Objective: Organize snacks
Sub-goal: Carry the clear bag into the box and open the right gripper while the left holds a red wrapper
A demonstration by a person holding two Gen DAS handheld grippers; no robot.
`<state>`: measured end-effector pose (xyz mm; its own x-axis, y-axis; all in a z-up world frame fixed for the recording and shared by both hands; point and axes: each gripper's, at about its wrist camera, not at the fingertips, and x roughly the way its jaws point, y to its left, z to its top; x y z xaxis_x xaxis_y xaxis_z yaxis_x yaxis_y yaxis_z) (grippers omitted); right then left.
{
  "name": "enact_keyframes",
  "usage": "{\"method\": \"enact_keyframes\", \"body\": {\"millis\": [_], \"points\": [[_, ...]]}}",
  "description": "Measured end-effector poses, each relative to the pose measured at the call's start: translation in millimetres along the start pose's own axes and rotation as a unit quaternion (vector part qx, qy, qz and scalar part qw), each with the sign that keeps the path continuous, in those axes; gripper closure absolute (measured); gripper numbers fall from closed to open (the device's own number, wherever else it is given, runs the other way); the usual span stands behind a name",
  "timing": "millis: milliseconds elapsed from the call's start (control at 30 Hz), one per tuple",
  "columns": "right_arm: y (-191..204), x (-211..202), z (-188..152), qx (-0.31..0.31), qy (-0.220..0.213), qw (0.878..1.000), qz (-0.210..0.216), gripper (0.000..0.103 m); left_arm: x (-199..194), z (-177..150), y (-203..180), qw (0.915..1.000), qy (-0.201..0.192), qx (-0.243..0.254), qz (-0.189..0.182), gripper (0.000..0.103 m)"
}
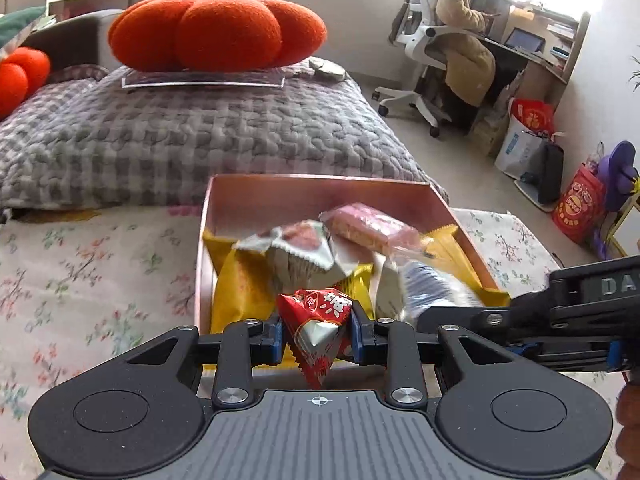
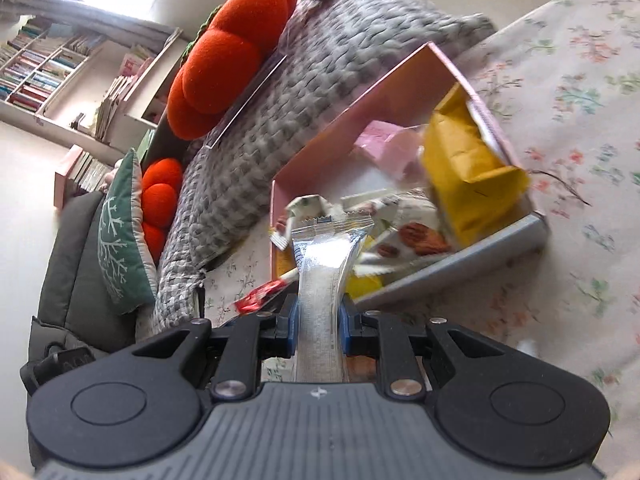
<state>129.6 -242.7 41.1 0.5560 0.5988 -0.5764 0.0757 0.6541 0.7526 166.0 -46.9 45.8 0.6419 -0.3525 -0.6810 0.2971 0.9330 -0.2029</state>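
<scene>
A pink box (image 1: pixel 224 196) sits on the floral bed sheet and holds several snack packets: yellow ones (image 1: pixel 240 284), a pink wafer pack (image 1: pixel 368 224) and a white pack (image 1: pixel 296 248). My left gripper (image 1: pixel 318 332) is shut on a red triangular snack packet (image 1: pixel 316 320) at the box's near edge. My right gripper (image 2: pixel 318 320) is shut on a silver snack packet (image 2: pixel 320 300) just in front of the box (image 2: pixel 360 92); it also shows in the left wrist view (image 1: pixel 436 292). The red packet shows at its left (image 2: pixel 260 294).
A grey quilted blanket (image 1: pixel 180 132) lies behind the box with an orange pumpkin cushion (image 1: pixel 216 28) on it. A green pillow (image 2: pixel 120 232) and a second orange cushion (image 2: pixel 160 196) are on the left. An office chair (image 1: pixel 424 36), a desk and bags stand on the floor.
</scene>
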Motion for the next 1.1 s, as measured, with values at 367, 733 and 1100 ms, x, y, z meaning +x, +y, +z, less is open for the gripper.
{"method": "enact_keyframes", "body": {"millis": [367,733,1100], "points": [[3,38,37,-0.012,-0.006,1.0,-0.014,0.085,38,11,13,0.9996,-0.011,0.018,-0.019,0.074],[5,36,49,-0.025,-0.061,0.998,-0.004,0.073,-8,15,33,0.9971,-0.061,-0.009,-0.043,0.039],[15,-17,29,-0.027,-0.071,0.995,-0.056,0.068,-67,-8,49,0.9961,-0.054,-0.068,0.015,0.037]]}}
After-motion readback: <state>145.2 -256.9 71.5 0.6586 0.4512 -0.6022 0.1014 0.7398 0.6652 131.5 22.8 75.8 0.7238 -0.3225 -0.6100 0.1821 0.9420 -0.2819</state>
